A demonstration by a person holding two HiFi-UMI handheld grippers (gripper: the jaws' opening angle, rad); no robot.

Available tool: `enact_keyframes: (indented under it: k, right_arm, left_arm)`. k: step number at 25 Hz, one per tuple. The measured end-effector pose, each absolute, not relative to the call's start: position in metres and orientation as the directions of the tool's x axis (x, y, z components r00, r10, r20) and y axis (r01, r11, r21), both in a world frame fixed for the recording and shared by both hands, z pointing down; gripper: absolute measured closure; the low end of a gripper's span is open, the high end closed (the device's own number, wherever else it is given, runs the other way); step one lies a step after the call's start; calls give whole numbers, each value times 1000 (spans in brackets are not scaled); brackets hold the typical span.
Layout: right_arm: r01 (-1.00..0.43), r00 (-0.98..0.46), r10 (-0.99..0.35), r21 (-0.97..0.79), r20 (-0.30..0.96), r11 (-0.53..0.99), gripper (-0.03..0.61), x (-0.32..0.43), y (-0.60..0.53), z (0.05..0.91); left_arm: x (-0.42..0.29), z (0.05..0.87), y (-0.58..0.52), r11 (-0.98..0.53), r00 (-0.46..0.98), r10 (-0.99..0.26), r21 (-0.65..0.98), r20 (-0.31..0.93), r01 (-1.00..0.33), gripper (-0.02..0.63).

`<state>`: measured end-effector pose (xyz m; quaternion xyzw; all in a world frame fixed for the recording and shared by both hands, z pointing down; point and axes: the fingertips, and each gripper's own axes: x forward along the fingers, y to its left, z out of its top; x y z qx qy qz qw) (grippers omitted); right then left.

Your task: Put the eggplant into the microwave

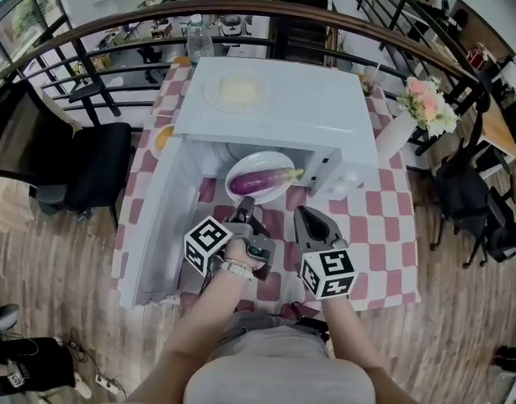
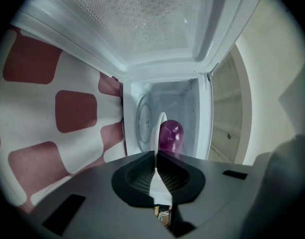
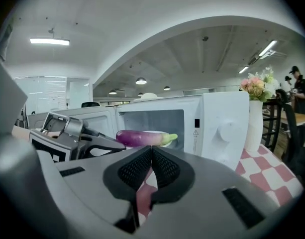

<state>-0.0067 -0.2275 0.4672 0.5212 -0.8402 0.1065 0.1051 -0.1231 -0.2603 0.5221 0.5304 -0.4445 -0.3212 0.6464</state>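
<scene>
**Eggplant on a plate at the microwave's mouth, both claws closed**

From the head view, a white microwave (image 1: 274, 108) sits on a table (image 1: 384, 225) with a red and white checked cloth. Its door (image 1: 161, 217) hangs wide open on the left side. A white plate (image 1: 241, 168) lies in the opening and sticks out a little at the front. The purple eggplant (image 1: 262, 179) lies across the plate, with its green end pointing right. Both arms reach forward, side by side. The left arm (image 1: 207, 318) is bent in a bit, and the left hand (image 1: 236, 255) holds the left claw (image 1: 243, 204). The tip of this claw is just beside the plate's rim. I cannot tell if it touches. The right claw (image 1: 301, 217) is close by on the right, over the cloth, a bit back from the plate.

In the left claw view, the left claw (image 2: 156, 154) is closed and I can see nothing held in it. It points into the microwave (image 2: 192, 103). The plate (image 2: 161, 121) is seen edge-on, with the eggplant (image 2: 171, 136) behind it.

In the right claw view, the right claw (image 3: 152, 148) is closed and empty. It points almost level at the eggplant (image 3: 140, 138) in the opening. The left claw (image 3: 120, 145) comes in from the left, near the eggplant's purple end. A white vase (image 3: 254, 123) with flowers (image 3: 256, 86) stands right of the microwave.
</scene>
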Motion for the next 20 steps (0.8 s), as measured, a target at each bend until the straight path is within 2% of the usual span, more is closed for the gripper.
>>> enact_keyframes:
  k: [20]
  right_arm:
    - [-890,-455,-825,-147,337,431,554,-34,-245,496]
  left_arm:
    - [-138,565,-309,275,374,-886,960,274,-53,597]
